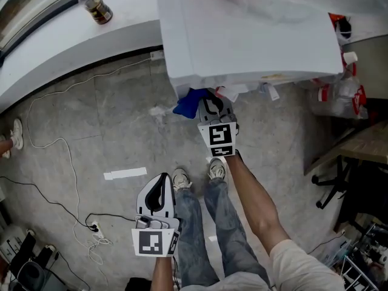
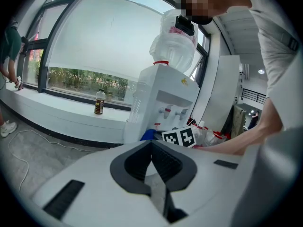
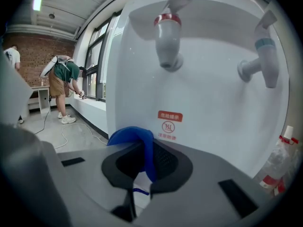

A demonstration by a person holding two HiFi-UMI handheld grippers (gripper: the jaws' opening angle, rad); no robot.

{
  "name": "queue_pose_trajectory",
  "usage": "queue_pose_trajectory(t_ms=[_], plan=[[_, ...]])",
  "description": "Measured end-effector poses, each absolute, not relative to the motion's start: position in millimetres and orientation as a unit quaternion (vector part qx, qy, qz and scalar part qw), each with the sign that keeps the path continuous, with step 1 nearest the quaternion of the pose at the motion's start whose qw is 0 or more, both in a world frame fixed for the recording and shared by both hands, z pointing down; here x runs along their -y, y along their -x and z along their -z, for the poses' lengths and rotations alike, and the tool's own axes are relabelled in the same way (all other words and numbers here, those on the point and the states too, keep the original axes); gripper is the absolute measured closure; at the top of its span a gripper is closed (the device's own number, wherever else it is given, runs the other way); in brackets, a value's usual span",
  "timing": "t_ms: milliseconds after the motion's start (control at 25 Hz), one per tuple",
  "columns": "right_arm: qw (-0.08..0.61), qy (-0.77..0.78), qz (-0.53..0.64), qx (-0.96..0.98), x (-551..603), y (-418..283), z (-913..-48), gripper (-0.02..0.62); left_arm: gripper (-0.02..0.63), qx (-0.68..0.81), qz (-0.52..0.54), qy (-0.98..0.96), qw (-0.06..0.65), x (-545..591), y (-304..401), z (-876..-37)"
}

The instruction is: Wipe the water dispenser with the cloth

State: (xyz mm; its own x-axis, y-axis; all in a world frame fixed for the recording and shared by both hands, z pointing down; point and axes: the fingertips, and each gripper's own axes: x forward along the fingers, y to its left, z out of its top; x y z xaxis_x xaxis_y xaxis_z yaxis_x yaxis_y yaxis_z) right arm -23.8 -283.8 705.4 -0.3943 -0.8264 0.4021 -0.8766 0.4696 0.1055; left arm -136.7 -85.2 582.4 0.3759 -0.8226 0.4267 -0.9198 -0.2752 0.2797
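The white water dispenser (image 1: 242, 35) stands at the top of the head view, with a bottle wrapped in plastic on top. My right gripper (image 1: 209, 105) is shut on a blue cloth (image 1: 189, 102) right at the dispenser's lower front. In the right gripper view the cloth (image 3: 137, 141) bulges out of the jaws, close to the front panel (image 3: 203, 103) and its red label (image 3: 169, 124), below the red tap (image 3: 168, 41) and the blue tap (image 3: 265, 56). My left gripper (image 1: 159, 183) hangs low by the person's leg, shut on nothing; its own view shows the dispenser (image 2: 163, 98) ahead.
A brown bottle (image 1: 95, 6) stands on the window ledge. White cables (image 1: 54, 150) and a power strip (image 1: 94, 226) lie on the floor at left. Bagged bottles (image 1: 339, 96), a desk (image 1: 364, 144) and a chair base (image 1: 333, 187) crowd the right. Another person (image 3: 64, 84) bends at the window.
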Motion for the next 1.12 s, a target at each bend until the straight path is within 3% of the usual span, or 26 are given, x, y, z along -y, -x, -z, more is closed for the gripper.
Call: queue_pose_trajectory(t_ms=[760,1120], plan=[[0.244,-0.592,-0.049,0.767,299,-139,-713,0.555,0.594,0.529,-0.108,-0.808,0.235,89,92,-584],[0.234,-0.591,-0.06,0.77,289,-137,-712,0.555,0.594,0.524,-0.109,-0.811,0.234,87,84,-582]])
